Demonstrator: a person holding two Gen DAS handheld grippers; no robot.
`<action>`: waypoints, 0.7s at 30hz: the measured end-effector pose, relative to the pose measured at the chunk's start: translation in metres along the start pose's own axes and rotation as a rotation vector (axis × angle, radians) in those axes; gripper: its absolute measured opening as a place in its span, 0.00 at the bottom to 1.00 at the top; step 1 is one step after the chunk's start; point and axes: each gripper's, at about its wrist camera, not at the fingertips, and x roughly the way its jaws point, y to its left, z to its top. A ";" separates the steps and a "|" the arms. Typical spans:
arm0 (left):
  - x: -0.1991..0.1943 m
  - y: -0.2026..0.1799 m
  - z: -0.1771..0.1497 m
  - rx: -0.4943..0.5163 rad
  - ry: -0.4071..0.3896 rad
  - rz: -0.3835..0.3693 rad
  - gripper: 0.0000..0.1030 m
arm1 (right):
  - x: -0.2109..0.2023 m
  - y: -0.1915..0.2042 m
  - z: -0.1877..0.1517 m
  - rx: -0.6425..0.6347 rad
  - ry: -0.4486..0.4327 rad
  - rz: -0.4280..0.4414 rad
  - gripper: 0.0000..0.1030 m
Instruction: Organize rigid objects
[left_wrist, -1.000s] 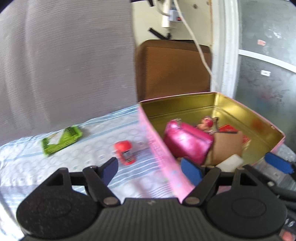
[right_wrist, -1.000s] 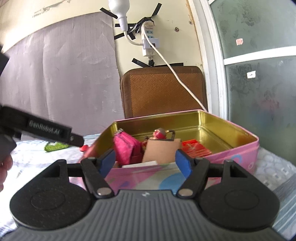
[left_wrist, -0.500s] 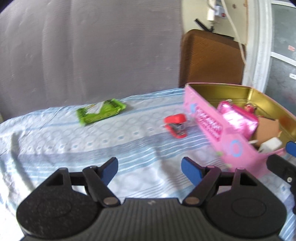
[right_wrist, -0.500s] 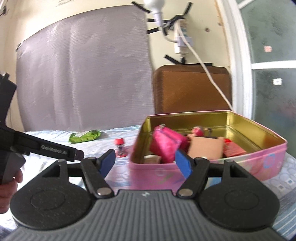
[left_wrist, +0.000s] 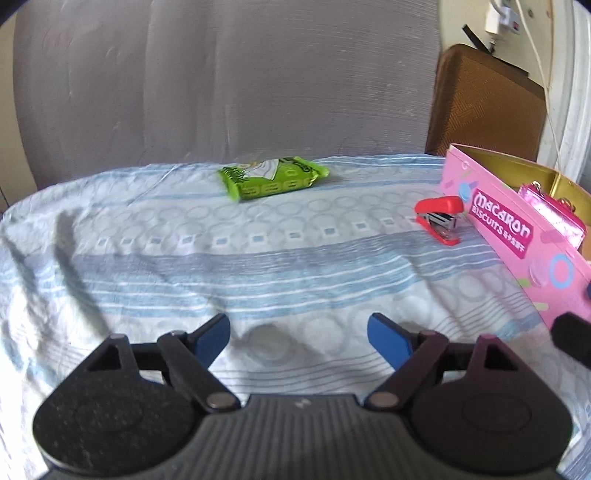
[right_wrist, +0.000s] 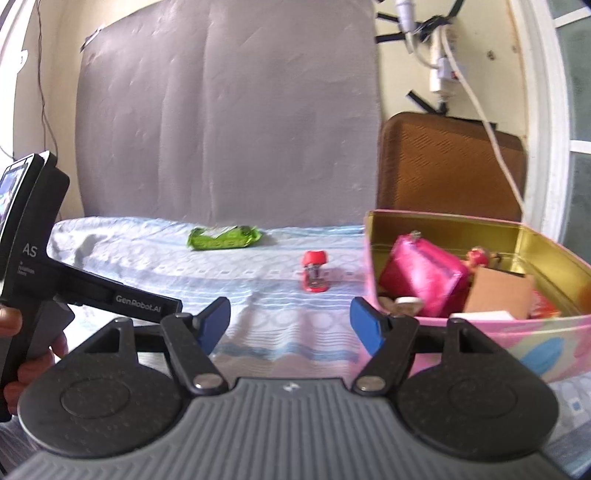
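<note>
A bed is covered with a soft, wrinkled sheet (left_wrist: 258, 258) printed in pale blue stripes, rings and small squares. On it, a flat green foil packet (left_wrist: 273, 178) with crimped ends is laid toward the back, well apart from a small red plastic stapler (left_wrist: 439, 218) with a metal magazine, which is set just beside the wall of a pink rectangular biscuit tin (left_wrist: 517, 236). The tin is lettered "Macaron Biscuits" on its pink side and is lined with shiny gold metal. Inside it, a glossy magenta pouch (right_wrist: 423, 275) is propped at a tilt against a plain brown cardboard piece (right_wrist: 498, 291); smaller red items behind them are too blurred to be named. The left gripper (left_wrist: 299, 338) is held low over the bare sheet with its blue-padded jaws spread wide and nothing between them. The right gripper (right_wrist: 290, 319) is likewise held with jaws wide and empty, its right pad seen close to the tin's near corner. A ribbed grey upright panel (right_wrist: 229, 122) and a brown woven board (right_wrist: 450, 166) are seen behind the bed.
</note>
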 end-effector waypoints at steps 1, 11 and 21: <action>-0.001 0.001 0.000 -0.002 -0.004 0.004 0.82 | 0.002 0.002 0.001 -0.002 0.004 0.010 0.71; 0.003 0.000 0.007 -0.021 -0.017 -0.024 0.79 | 0.013 0.005 0.009 -0.010 0.002 0.027 0.71; -0.042 -0.043 0.013 0.042 -0.116 -0.135 0.78 | -0.026 -0.011 0.007 0.019 -0.113 -0.064 0.54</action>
